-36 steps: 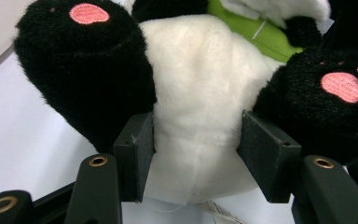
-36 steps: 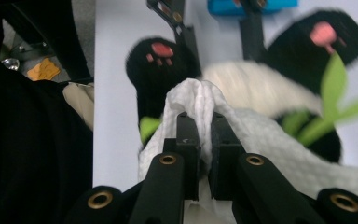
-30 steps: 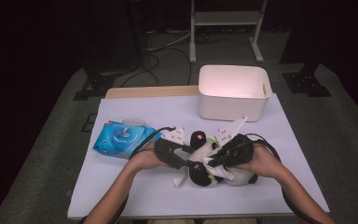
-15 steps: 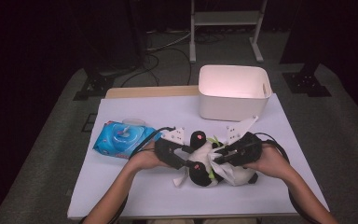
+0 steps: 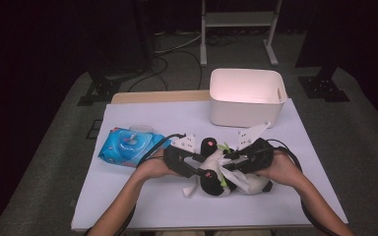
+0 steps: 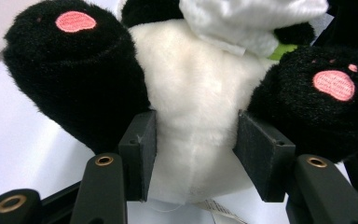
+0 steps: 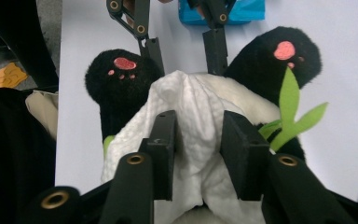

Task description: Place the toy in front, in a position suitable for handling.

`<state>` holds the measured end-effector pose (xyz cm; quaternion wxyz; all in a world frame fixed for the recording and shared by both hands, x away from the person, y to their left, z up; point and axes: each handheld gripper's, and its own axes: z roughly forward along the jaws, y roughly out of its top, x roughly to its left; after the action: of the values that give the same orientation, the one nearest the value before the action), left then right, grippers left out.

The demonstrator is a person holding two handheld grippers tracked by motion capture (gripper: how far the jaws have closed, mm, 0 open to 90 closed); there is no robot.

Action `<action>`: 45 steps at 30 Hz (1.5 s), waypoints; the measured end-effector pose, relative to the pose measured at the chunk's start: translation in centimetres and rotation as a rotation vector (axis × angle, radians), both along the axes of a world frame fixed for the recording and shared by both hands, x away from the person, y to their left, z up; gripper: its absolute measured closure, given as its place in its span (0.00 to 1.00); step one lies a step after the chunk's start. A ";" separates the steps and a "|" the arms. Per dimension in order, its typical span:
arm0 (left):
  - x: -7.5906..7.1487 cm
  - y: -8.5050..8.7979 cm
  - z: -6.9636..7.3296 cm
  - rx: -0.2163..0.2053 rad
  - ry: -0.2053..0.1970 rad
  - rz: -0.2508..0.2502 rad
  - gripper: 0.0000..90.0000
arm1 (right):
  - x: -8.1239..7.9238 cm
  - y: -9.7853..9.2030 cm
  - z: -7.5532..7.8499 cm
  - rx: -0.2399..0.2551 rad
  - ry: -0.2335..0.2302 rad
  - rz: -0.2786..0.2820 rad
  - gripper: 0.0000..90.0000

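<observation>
One plush panda point(image 6: 191, 116) lies on its back on the white table point(image 5: 152, 206), directly between the two tongs. Its long axis runs from one tong to the other: the two black feet with pink soles point toward the left gripper point(image 6: 193, 149), and the head end lies under the right gripper point(image 7: 199, 149) and the hand that carries it.

The left gripper comes in between the legs. Its pads pinch the white belly, one foot to each side of the jaws.

A crumpled white wipe point(image 7: 198, 107) lies on top of the panda's body, straight ahead of the right gripper and between its pads. Those jaws have just been opening and stand partly spread. The wipe bulges up in the gap and the pads do not seem to squeeze it. A green felt leaf point(image 7: 289, 93) sticks out from the toy just outside one of those jaws.

The two tongs face each other, tips near together over the belly. In my judgement the right gripper is the one placed to work the wipe along the body, while the left steadies the toy.

Beyond the left gripper lies a blue wipes pack point(image 5: 128, 146). Beyond both tongs, well apart, stands a white bin point(image 5: 246, 73).
</observation>
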<state>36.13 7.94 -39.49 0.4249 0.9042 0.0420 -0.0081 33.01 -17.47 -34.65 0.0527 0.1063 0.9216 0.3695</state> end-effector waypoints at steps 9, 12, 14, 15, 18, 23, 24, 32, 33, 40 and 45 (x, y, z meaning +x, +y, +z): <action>0.0 0.2 0.6 -0.012 -0.005 -0.022 0.52 | 0.2 1.2 -0.4 -0.010 0.045 0.035 0.92; 0.0 -0.1 0.6 -0.008 -0.011 -0.021 0.52 | 0.1 1.1 -0.2 0.008 0.067 0.043 0.93; 0.0 -0.1 0.6 -0.013 -0.007 -0.015 0.52 | 0.0 1.1 -0.1 0.018 0.083 0.064 0.94; 0.1 -0.1 0.5 -0.014 -0.009 -0.016 0.52 | -0.1 1.2 -0.1 0.018 0.083 0.074 0.94; 0.1 -0.2 0.5 -0.012 -0.014 -0.017 0.52 | -0.6 1.7 0.3 0.035 0.091 0.101 0.94; 0.1 -0.2 0.4 -0.016 -0.016 -0.021 0.52 | -1.0 2.9 1.1 0.074 0.095 0.148 0.94; 0.1 -0.2 0.4 -0.017 -0.017 -0.021 0.52 | -1.1 3.2 1.2 0.077 0.106 0.158 0.94; 0.0 -0.2 0.3 -0.018 -0.010 -0.020 0.51 | -1.1 3.2 0.8 0.042 0.111 0.166 0.94; 0.1 -0.2 0.3 -0.018 -0.007 -0.020 0.51 | -1.0 2.8 0.7 0.034 0.110 0.151 0.94; 0.1 -0.4 0.3 -0.019 -0.008 -0.019 0.51 | -0.6 2.5 0.4 0.050 0.120 0.142 0.94; 0.2 -0.3 0.1 -0.025 0.002 -0.013 0.51 | -0.3 3.5 0.6 0.019 0.105 0.155 0.94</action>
<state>36.34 7.68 -39.37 0.4361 0.8991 0.0365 -0.0125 32.69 -13.94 -34.02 -0.0257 0.0543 0.9249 0.3753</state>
